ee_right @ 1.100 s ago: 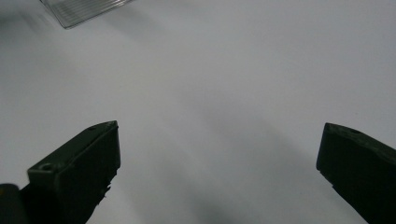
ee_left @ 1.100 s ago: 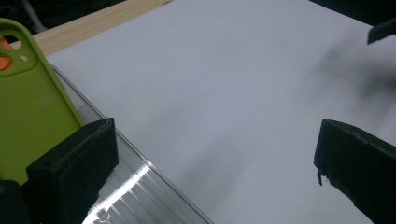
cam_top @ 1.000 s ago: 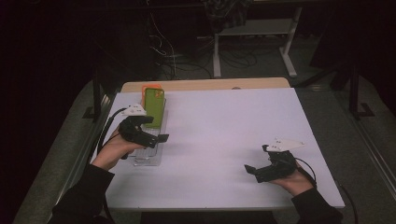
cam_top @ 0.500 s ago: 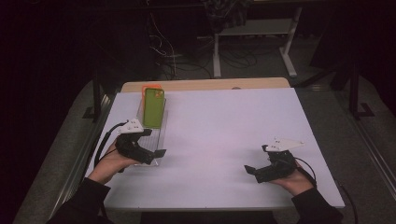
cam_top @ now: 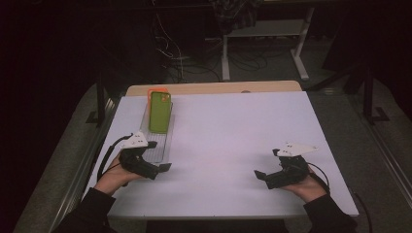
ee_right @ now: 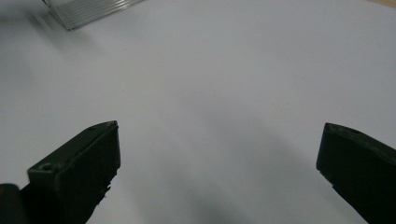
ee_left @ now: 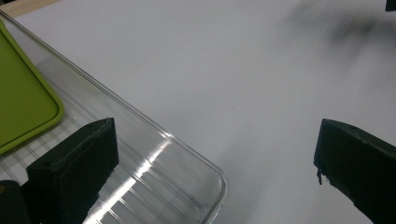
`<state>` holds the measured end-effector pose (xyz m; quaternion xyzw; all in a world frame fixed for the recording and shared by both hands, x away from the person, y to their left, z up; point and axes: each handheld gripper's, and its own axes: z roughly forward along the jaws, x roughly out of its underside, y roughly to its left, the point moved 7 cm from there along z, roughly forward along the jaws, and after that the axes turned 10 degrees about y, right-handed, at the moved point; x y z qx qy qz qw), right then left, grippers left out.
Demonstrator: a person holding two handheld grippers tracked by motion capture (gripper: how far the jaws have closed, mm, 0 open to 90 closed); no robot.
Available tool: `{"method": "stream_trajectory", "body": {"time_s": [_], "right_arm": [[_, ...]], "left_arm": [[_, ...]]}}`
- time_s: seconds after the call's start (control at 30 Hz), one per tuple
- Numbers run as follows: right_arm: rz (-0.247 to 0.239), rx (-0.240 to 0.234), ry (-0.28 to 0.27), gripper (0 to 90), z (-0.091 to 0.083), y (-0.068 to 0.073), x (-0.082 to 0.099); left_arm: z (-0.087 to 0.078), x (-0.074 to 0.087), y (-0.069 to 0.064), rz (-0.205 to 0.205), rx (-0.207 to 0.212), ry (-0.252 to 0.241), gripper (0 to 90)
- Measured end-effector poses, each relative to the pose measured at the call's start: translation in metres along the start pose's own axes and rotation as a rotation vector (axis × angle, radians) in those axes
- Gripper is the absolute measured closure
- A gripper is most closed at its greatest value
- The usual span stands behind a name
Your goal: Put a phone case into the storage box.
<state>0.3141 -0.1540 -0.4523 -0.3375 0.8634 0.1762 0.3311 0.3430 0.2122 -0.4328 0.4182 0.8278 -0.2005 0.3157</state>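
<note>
A flat green phone-shaped item (cam_top: 160,111) lies in the far half of a long clear plastic tray (cam_top: 162,145) at the table's left; an orange edge (cam_top: 156,91) shows at its far end. My left gripper (cam_top: 159,156) is open at the tray's near end with nothing held. In the left gripper view its left jaw stands over the tray's ribbed floor (ee_left: 154,186), its right jaw over bare table, and the green item's corner (ee_left: 23,102) lies at the left. My right gripper (cam_top: 268,164) rests open and holds nothing at the near right, over bare white table (ee_right: 210,93).
The white table top (cam_top: 233,131) ends in a wooden strip (cam_top: 218,88) at the far side. Beyond it are a dark floor, cables and a desk frame (cam_top: 265,34). The tray's near corner (ee_right: 88,9) shows far off in the right gripper view.
My left gripper has drawn back along the tray toward the person, from beside the green item to the tray's near end. The right gripper has stayed put.
</note>
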Motion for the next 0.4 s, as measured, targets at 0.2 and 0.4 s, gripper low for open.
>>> {"method": "stream_trajectory", "body": {"time_s": [0.2,0.4], "right_arm": [[0.004,0.004,-0.006,0.0,-0.0011,-0.0003,-0.0015],[0.001,0.007,-0.007,0.0,-0.0004,-0.001,-0.001]], "left_arm": [[0.0027,0.0011,-0.0028,0.008,0.011,0.006,0.0],[0.0043,0.0011,-0.0044,0.02,0.014,0.014,0.0]]}}
